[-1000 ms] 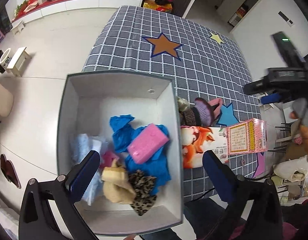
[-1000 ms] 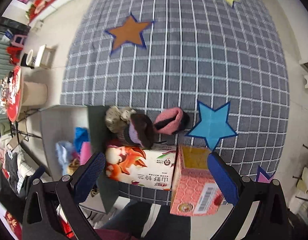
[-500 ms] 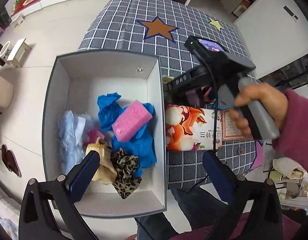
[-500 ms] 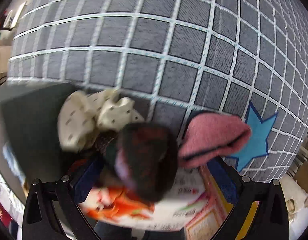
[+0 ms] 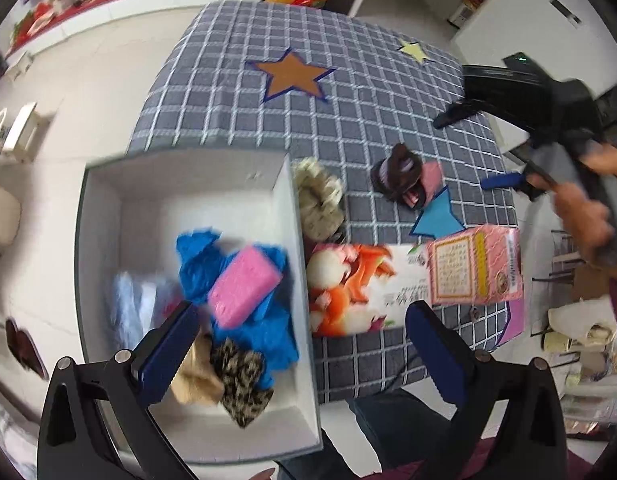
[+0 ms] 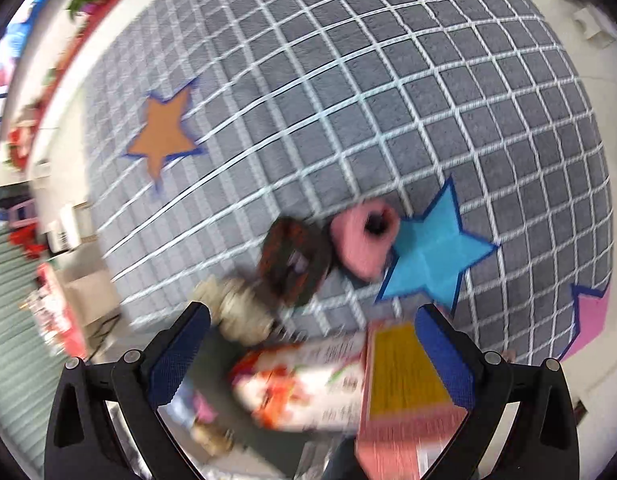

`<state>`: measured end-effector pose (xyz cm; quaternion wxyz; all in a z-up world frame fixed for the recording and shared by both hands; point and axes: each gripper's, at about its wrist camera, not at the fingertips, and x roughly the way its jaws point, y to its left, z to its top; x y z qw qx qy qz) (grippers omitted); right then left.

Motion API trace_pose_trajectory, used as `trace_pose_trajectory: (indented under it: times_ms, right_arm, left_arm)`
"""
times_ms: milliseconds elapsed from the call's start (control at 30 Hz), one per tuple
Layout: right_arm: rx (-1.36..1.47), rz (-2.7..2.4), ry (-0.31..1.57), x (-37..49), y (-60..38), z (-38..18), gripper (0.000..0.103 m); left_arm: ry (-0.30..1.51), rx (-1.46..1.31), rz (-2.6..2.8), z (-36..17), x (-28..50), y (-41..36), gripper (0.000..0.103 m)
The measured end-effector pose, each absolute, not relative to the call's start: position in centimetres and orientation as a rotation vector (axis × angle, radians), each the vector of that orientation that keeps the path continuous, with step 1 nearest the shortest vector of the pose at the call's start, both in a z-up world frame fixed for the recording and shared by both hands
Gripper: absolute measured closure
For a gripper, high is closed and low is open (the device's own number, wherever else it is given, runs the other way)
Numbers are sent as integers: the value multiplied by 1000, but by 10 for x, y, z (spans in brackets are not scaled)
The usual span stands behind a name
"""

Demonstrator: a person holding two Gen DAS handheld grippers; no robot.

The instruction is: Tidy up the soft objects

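Note:
A grey-rimmed white box (image 5: 188, 196) holds a pink sponge (image 5: 244, 286), blue cloth (image 5: 276, 336), a leopard scrunchie (image 5: 242, 380), a beige cloth and a pale blue one. On the checked cloth lie a cream scrunchie (image 5: 318, 200) (image 6: 236, 312), a dark brown scrunchie (image 5: 396, 172) (image 6: 294, 262) and a pink one (image 5: 428, 180) (image 6: 364, 236). My left gripper (image 5: 300, 344) is open and empty above the box's near edge. My right gripper (image 6: 310, 352) is open and empty, raised over the boxes; it also shows at the right of the left wrist view (image 5: 504, 180).
A flowered tissue pack (image 5: 360, 288) (image 6: 304, 384) and a pink carton (image 5: 474, 268) (image 6: 408, 396) lie at the table's near edge. The checked tablecloth (image 6: 348, 100) bears orange and blue stars. White floor and small furniture lie to the left.
My right gripper dipped down close over the scrunchies, then pulled back up and to the right, empty. The dark and pink scrunchies now lie further from the box. The left gripper shifted slightly.

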<state>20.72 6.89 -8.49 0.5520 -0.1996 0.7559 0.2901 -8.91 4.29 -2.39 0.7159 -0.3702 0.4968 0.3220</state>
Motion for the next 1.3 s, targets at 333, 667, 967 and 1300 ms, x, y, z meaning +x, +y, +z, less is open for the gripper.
trace_pose_trajectory:
  times_ms: [333,667,967,1300]
  right_arm:
    - [-575,779,1777,246,34,-39,0]
    - [-737,734,1802,284,26,-106,0]
    - [-893,874,1758,278,53,-142,0]
    - [-1227,1148,1730,201,116,-210,0]
  left_arm:
    - [1202,-624,618,-29,-1,71,0]
    - [1431,-505,515,-117,119,96,0]
    - [1384,-658,776,-135,110,185,0]
    - [1349,-818,831,-130,66,210,0]
